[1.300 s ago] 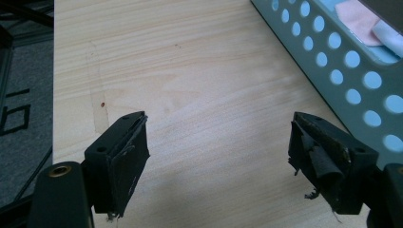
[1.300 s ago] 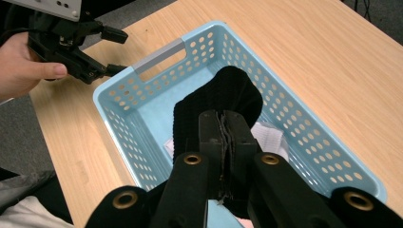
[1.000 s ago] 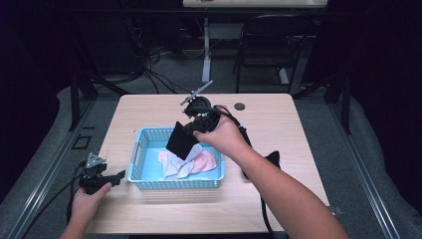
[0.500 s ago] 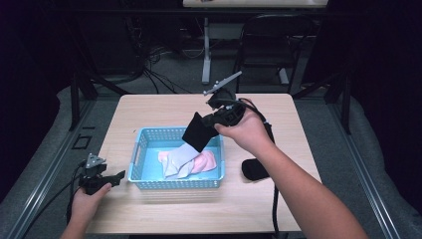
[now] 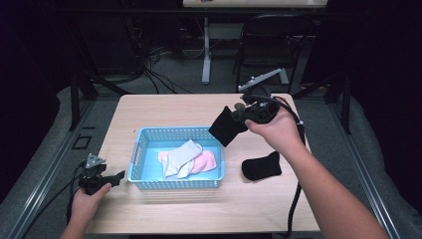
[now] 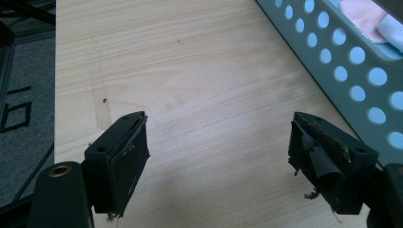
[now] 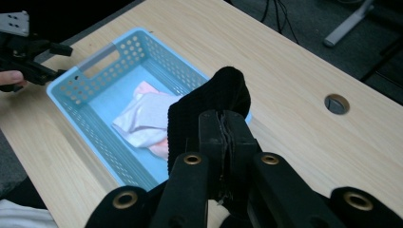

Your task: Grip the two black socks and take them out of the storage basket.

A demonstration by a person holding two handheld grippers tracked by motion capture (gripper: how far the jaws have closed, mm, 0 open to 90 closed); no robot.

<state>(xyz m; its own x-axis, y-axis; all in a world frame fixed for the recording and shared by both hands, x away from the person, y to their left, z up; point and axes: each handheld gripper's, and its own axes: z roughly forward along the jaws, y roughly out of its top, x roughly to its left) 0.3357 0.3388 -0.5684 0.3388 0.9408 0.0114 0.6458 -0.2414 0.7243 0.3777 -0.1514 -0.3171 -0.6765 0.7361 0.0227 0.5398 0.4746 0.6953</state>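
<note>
Socks are being lifted out of the basket (image 5: pixel 137 149) and set on the table (image 5: pixel 164 107), as far as I can judge from where things lie. The right gripper (image 5: pixel 238 115) has its jaws pressed together on a black sock (image 5: pixel 225 127), which hangs from them in the air, just past the basket's corner on that hand's side and above bare wood. In the right gripper view the same sock (image 7: pixel 209 111) sticks up beyond the closed jaws, with the basket (image 7: pixel 71 80) below and beyond it.

Another black sock (image 5: pixel 261 166) lies flat on the table, beneath and a little nearer the person than the right gripper, well clear of the basket. That one looks finished, and the held one is likely bound for a spot next to it.

Still in the basket are a grey sock (image 5: pixel 181 157) and a pink sock (image 5: pixel 205 162), overlapping, below and to the left gripper's side of the hanging sock. So roughly half the job seems done: one out, one in transit, two left.

The left gripper (image 5: pixel 107 179) rests low by the basket's handle end, jaws wide apart with nothing between them; in its own view the basket wall (image 6: pixel 351 71) runs just beyond its jaw on the right of the picture.
</note>
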